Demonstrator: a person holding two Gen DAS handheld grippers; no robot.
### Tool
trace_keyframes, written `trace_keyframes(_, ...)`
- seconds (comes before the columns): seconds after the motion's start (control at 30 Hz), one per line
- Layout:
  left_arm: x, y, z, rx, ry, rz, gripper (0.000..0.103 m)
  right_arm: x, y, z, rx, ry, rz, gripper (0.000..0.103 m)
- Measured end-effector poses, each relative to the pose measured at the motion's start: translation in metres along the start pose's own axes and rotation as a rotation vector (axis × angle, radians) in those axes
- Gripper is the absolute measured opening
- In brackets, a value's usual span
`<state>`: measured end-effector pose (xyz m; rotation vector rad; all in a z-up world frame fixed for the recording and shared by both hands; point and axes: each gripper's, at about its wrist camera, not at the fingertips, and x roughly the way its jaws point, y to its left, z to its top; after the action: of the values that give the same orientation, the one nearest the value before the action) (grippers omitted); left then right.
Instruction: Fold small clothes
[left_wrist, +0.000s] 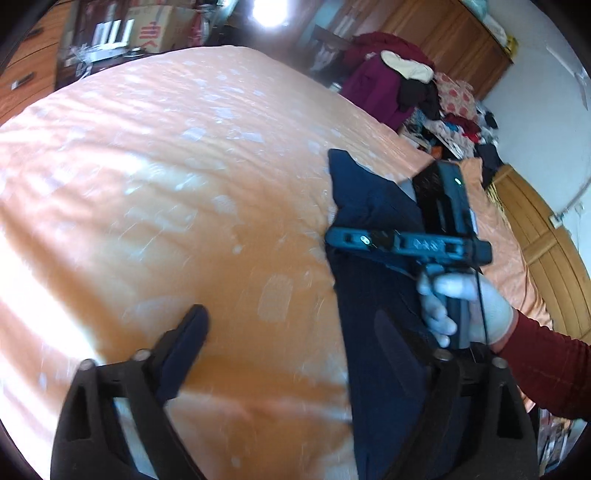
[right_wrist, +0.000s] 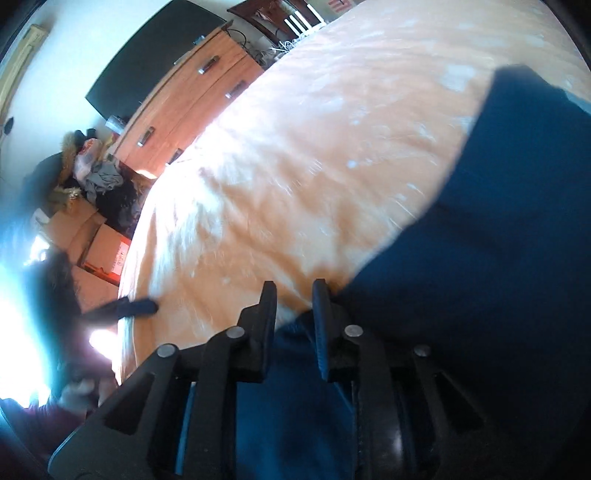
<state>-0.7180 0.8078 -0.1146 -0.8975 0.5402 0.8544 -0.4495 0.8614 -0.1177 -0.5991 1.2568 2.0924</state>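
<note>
Left gripper (left_wrist: 295, 339): fingers spread wide, nothing between them. The left finger (left_wrist: 184, 347) hangs over bare bedspread; the right finger overlaps the dark garment. Whether it touches the cloth cannot be told.
Bedspread (left_wrist: 166, 184): orange with pale blotches, lightly creased, covers the bed and fills most of both views.
Garment (left_wrist: 373, 295): dark navy, lying on the bedspread along its right side in the left wrist view, stretched lengthwise from near the camera toward the far end. A grey patch shows at its far edge.
Right gripper (right_wrist: 293, 295): fingers a narrow gap apart. Navy cloth lies between and under them at the garment's edge; a firm grip on it cannot be confirmed.
Right hand (left_wrist: 461, 310): pale glove, dark red sleeve (left_wrist: 546, 369), wrapped round the gripper's handle above the garment.
Clothes pile (left_wrist: 406, 81): mixed garments heaped past the bed's far right corner.
Drawers (right_wrist: 192, 107): wooden, metal handles, beside the bed.
</note>
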Motion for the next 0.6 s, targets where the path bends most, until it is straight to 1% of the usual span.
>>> trace_keyframes(0.03,-0.004,0.0,-0.003,-0.015,-0.006,0.007,0.098,-0.006,0.001,0.0,0.006,-0.008,0.005,0.021)
trace_keyframes(0.07,-0.008,-0.002,-0.006,-0.017,-0.008,0.023,0.1,-0.024,0.007,-0.003,0.019,-0.04,0.02,0.022)
trace_keyframes(0.1,-0.012,-0.004,-0.009,-0.009,-0.006,0.035,0.101,-0.038,0.009,-0.009,0.023,-0.066,0.021,0.025)
trace_keyframes(0.13,-0.015,-0.007,-0.012,0.004,-0.003,0.038,0.102,-0.061,0.01,-0.017,0.027,-0.1,0.009,0.031)
trace_keyframes(0.17,-0.019,-0.01,-0.016,0.016,0.003,0.026,0.102,-0.092,0.011,-0.034,0.037,-0.137,-0.028,0.034)
trace_keyframes(0.23,-0.027,-0.013,-0.027,0.034,0.019,-0.021,0.102,-0.134,0.011,-0.062,0.067,-0.17,-0.091,0.041)
trace_keyframes(0.27,-0.031,-0.014,-0.034,0.045,0.031,-0.033,0.102,-0.165,0.012,-0.091,0.095,-0.186,-0.149,0.043)
trace_keyframes(0.3,-0.033,-0.014,-0.038,0.051,0.044,-0.048,0.102,-0.183,0.014,-0.109,0.114,-0.193,-0.185,0.044)
trace_keyframes(0.33,-0.035,-0.015,-0.044,0.052,0.059,-0.07,0.102,-0.207,0.016,-0.134,0.138,-0.201,-0.229,0.045)
trace_keyframes(0.37,-0.039,-0.015,-0.051,0.05,0.073,-0.101,0.103,-0.232,0.021,-0.166,0.17,-0.21,-0.279,0.046)
trace_keyframes(0.43,-0.044,-0.018,-0.063,0.042,0.09,-0.159,0.103,-0.272,0.03,-0.22,0.23,-0.225,-0.346,0.05)
trace_keyframes(0.47,-0.047,-0.019,-0.072,0.042,0.1,-0.187,0.103,-0.291,0.036,-0.251,0.267,-0.228,-0.389,0.051)
trace_keyframes(0.5,-0.049,-0.02,-0.077,0.044,0.102,-0.2,0.103,-0.306,0.038,-0.276,0.281,-0.263,-0.412,0.051)
trace_keyframes(0.53,-0.053,-0.022,-0.084,0.045,0.108,-0.215,0.103,-0.319,0.046,-0.307,0.32,-0.26,-0.456,0.051)
trace_keyframes(0.57,-0.057,-0.025,-0.092,0.051,0.125,-0.241,0.103,-0.33,0.048,-0.333,0.354,-0.259,-0.481,0.051)
trace_keyframes(0.6,-0.059,-0.027,-0.098,0.06,0.139,-0.25,0.103,-0.34,0.049,-0.355,0.392,-0.264,-0.493,0.051)
